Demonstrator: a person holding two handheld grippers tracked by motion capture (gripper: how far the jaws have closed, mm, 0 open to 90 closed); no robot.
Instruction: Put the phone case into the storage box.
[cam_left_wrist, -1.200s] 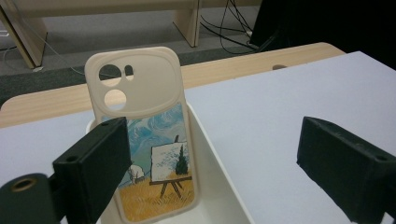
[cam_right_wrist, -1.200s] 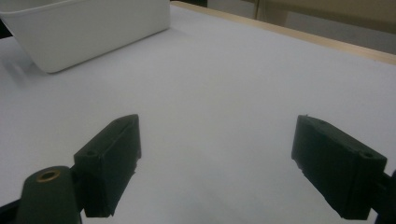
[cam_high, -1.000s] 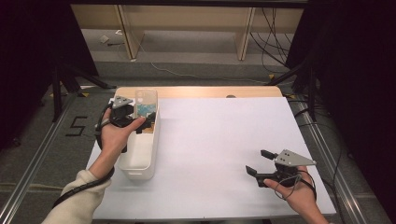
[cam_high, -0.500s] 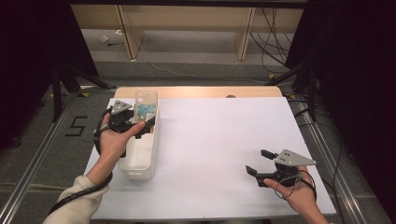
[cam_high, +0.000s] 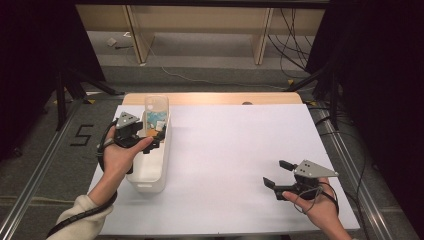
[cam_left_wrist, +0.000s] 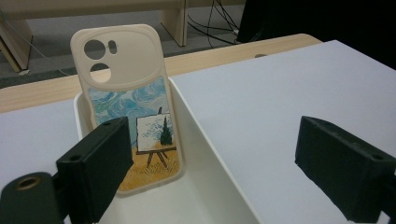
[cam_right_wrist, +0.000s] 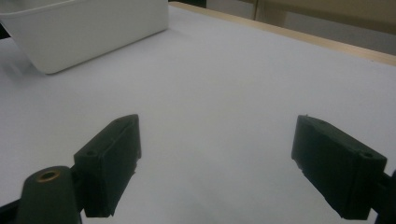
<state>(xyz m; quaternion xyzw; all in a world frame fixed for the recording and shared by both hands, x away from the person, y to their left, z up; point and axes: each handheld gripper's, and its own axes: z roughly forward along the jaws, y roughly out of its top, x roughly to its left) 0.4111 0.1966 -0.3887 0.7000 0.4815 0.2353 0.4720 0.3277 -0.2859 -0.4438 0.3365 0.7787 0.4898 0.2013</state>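
A cream phone case with a painted easel scene stands upright, leaning on the far end wall of a white bin. In the high view the phone case sticks up above the bin at the table's left. My left gripper hovers over the bin just short of the case. Seen in its own view, the left gripper is open wide with nothing between the jaws. My right gripper stays low over the white table top at the near right, and the right gripper is open and holds nothing.
The white table top has a wooden strip along its far edge. The bin lies far ahead of the right gripper. Cables and table legs sit on the floor beyond, and a metal rail runs along the right side.
My left gripper has drawn back toward the person along the bin, away from the phone case, which stays upright at the far end. The right gripper has not moved.
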